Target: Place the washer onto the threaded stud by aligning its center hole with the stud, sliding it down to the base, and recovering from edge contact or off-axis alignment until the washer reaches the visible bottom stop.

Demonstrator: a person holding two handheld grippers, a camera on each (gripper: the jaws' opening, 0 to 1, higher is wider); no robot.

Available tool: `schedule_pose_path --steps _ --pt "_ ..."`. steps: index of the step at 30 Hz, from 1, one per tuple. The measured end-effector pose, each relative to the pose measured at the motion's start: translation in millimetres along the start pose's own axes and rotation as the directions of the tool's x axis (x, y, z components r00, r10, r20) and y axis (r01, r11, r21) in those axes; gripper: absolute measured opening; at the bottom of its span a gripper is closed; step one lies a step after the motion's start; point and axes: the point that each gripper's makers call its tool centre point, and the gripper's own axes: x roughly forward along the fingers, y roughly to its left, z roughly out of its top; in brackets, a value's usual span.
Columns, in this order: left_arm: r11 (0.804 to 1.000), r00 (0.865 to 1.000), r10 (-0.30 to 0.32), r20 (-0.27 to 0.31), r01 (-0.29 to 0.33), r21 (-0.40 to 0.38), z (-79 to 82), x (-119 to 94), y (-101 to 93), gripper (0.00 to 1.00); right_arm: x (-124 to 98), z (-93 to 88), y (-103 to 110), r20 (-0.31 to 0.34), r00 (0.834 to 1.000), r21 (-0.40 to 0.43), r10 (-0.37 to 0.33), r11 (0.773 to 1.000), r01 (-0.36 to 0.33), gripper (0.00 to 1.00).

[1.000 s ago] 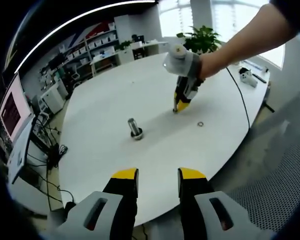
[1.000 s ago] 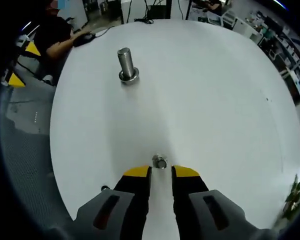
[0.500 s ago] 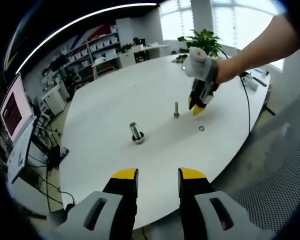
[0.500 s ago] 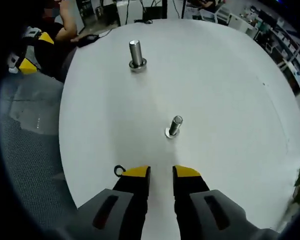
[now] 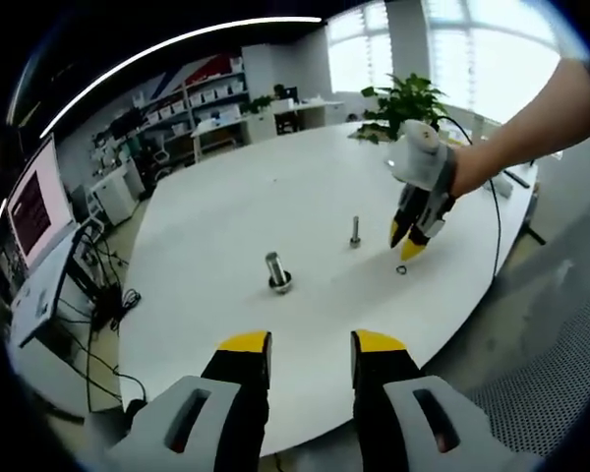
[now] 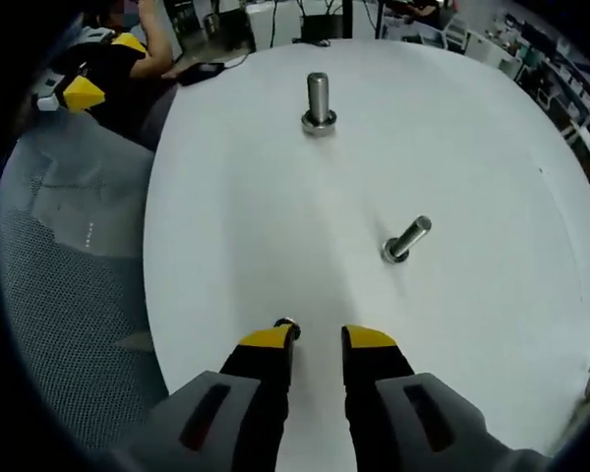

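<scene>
In the left gripper view, the left gripper [image 5: 310,344] is rising from 6 o'clock with its yellow-tipped jaws spread and nothing between them, hovering off the near edge of the white round table [image 5: 226,206]. Near the centre, a thick stud [image 5: 277,272] is standing upright on its base. Toward 2 o'clock from it, a thinner bolt [image 5: 355,232] is standing on its head. The right gripper [image 5: 411,239] is reaching in from 2 o'clock in a person's hand [image 5: 467,169], tips pointing down at the table; whether its jaws are parted cannot be told here. The washer [image 5: 401,269] is lying flat on the table just below those tips, at 4 o'clock from the bolt and well apart from the stud.

In the right gripper view, the right gripper [image 6: 317,339] is coming up from 6 o'clock, jaws slightly spread and gripping nothing. The washer [image 6: 286,324] is sitting at the tip of the left jaw, on its outer upper corner, outside the gap. The bolt [image 6: 406,240] is leaning toward 1 o'clock, up and right of the jaws. The stud [image 6: 318,102] is standing near 12 o'clock, far from the washer. The left gripper [image 6: 74,90] is showing at 10 o'clock, off the table [image 6: 236,197].
</scene>
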Motion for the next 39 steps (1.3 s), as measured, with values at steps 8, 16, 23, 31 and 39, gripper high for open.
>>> schedule_pose_path --steps 8,16,23,31,39 --pt "1.0 0.999 0.007 0.035 -0.006 -0.022 6.1 -2.3 2.6 0.33 7.2 -6.5 14.6 -0.041 0.999 -0.052 0.02 0.998 -0.022 0.23" --pt "1.0 1.0 0.008 0.025 -0.008 -0.013 4.4 -1.4 1.4 0.34 10.6 -9.9 18.8 -0.057 0.998 -0.083 0.01 0.996 -0.015 0.24" --pt "1.0 1.0 -0.006 0.009 0.006 0.0 2.2 0.6 -1.9 0.34 11.5 -9.7 17.4 -0.044 0.999 -0.132 0.005 0.991 -0.011 0.21" --pt "1.0 1.0 -0.01 0.007 0.01 0.006 2.1 0.5 -3.0 0.33 14.7 -4.7 23.7 -0.063 0.998 -0.18 -0.008 0.984 -0.004 0.18" --pt "1.0 1.0 -0.012 0.011 0.011 0.014 2.8 1.0 -3.0 0.33 15.8 -4.7 21.8 -0.126 0.992 -0.193 -0.015 0.981 -0.01 0.16"
